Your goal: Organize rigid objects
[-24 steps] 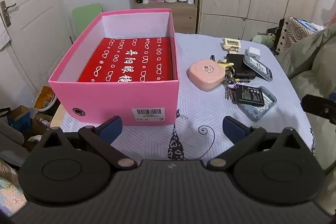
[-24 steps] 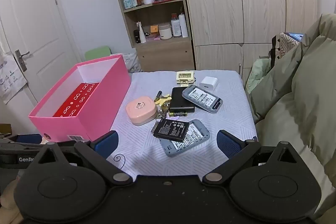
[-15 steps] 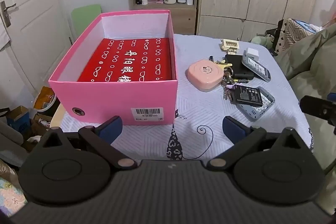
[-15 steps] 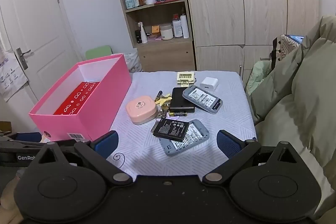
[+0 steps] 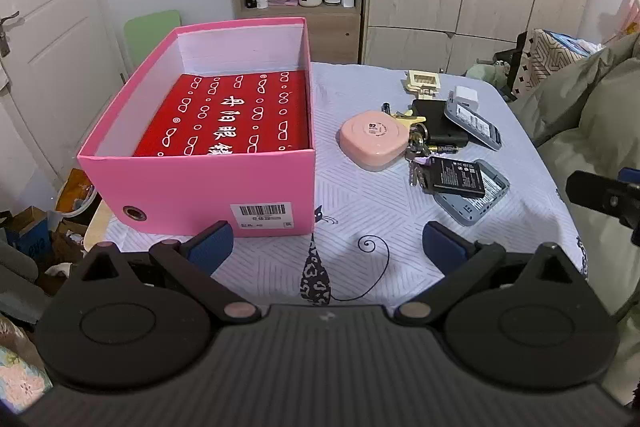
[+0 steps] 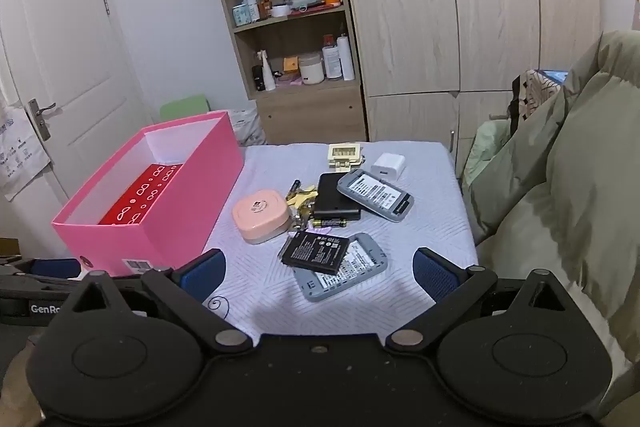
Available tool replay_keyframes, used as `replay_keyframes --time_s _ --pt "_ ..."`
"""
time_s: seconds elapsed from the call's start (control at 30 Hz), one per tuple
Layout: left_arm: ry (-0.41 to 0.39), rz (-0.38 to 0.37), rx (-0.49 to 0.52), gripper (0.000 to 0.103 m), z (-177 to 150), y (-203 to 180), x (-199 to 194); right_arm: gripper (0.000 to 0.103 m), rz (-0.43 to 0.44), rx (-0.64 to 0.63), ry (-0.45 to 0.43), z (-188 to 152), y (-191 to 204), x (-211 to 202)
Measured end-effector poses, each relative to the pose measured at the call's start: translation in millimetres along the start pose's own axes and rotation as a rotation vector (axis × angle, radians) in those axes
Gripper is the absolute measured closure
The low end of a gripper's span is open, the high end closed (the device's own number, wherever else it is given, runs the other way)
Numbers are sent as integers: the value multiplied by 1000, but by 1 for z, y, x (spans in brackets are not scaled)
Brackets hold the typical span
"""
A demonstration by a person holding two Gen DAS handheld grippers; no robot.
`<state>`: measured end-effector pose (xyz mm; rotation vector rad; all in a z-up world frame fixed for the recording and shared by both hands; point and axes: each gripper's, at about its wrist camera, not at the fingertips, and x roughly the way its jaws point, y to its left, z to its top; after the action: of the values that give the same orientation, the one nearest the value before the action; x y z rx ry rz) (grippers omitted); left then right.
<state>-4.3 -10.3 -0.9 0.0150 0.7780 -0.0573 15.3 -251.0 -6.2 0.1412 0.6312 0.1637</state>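
A pink box [image 5: 192, 187] [image 6: 184, 203] with a red patterned item [image 5: 236, 115] inside stands on the left of the table. To its right lies a cluster: a pink rounded case [image 5: 374, 139] [image 6: 262, 215], keys [image 5: 416, 143], a black battery [image 5: 456, 177] [image 6: 316, 251] on a grey device shell [image 6: 344, 273], a second grey device [image 6: 376, 195], a black pack [image 6: 334, 203], a white charger [image 6: 387, 166]. My left gripper [image 5: 326, 247] hangs open before the box's front. My right gripper [image 6: 318, 271] is open, near the battery, holding nothing.
The table wears a pale patterned cloth [image 5: 360, 211]. Green bedding [image 6: 560, 187] rises at the right edge. A wooden shelf unit [image 6: 288, 47] and wardrobe stand behind; a white door [image 6: 56, 67] is at the left. Boxes and clutter [image 5: 32, 235] sit on the floor at the left.
Both views have tipped up slightly, so the table and its objects sit a little lower in frame. Nothing on the table has moved; both grippers stay open.
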Motion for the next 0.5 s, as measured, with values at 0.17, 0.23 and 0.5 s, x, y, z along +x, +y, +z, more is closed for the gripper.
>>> replay_keyframes --time_s 0.17,0.23,0.5 --pt "3 -3 6 1 -1 -3 0 2 1 2 5 -1 -3 1" --pt "9 -5 1 1 -1 -2 1 2 -2 1 4 -1 -3 1" --pt "16 -4 -15 1 0 -5 5 2 -33 6 -6 -3 -12 2"
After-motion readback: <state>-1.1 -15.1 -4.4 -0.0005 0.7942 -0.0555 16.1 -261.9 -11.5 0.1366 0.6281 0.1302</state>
